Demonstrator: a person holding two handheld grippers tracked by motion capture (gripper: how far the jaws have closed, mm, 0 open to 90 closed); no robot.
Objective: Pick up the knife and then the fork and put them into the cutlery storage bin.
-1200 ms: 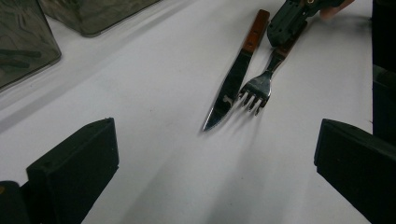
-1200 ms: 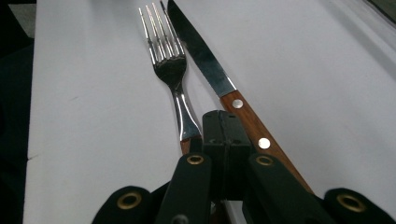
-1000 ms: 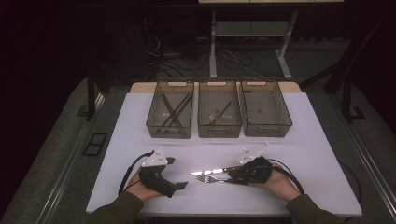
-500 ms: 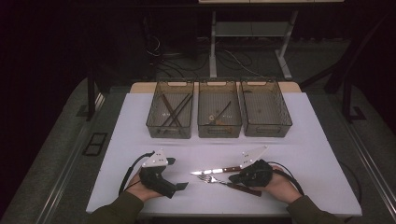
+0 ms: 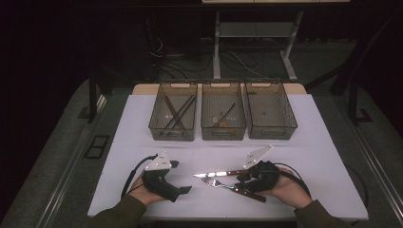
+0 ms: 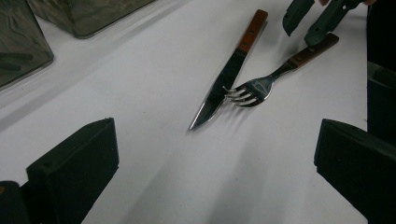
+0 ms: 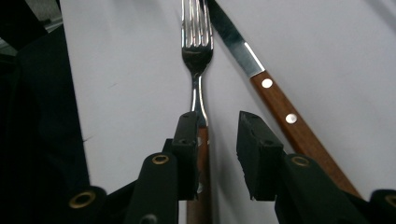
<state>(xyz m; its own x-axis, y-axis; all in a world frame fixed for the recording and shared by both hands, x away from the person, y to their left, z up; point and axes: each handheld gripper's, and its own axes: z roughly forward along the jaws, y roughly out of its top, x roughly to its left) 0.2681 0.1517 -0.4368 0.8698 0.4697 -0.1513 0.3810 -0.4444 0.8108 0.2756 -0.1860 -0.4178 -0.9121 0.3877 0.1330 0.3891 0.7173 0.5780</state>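
A wood-handled fork (image 5: 223,184) (image 7: 197,56) and a wood-handled knife (image 5: 216,174) (image 7: 275,102) lie side by side on the white table (image 5: 304,142), near its front edge. My right gripper (image 5: 241,180) (image 7: 217,154) is open, with its jaws astride the fork's handle; the handle lies close to the left jaw and there is a gap to the other. My left gripper (image 5: 179,176) (image 6: 217,154) rests to the left with its jaws wide apart and nothing between them. In the left gripper view the knife (image 6: 229,74) and fork (image 6: 261,84) lie ahead.
Three mesh bins stand in a row at the back: the left bin (image 5: 173,116) holds dark sticks, the middle bin (image 5: 223,116) holds a few utensils, and the right bin (image 5: 270,114) looks bare. White table surface separates the bins from my hands.
My right gripper has shifted slightly toward the front edge, settling over the fork's handle. The left gripper, knife and bins have stayed put.
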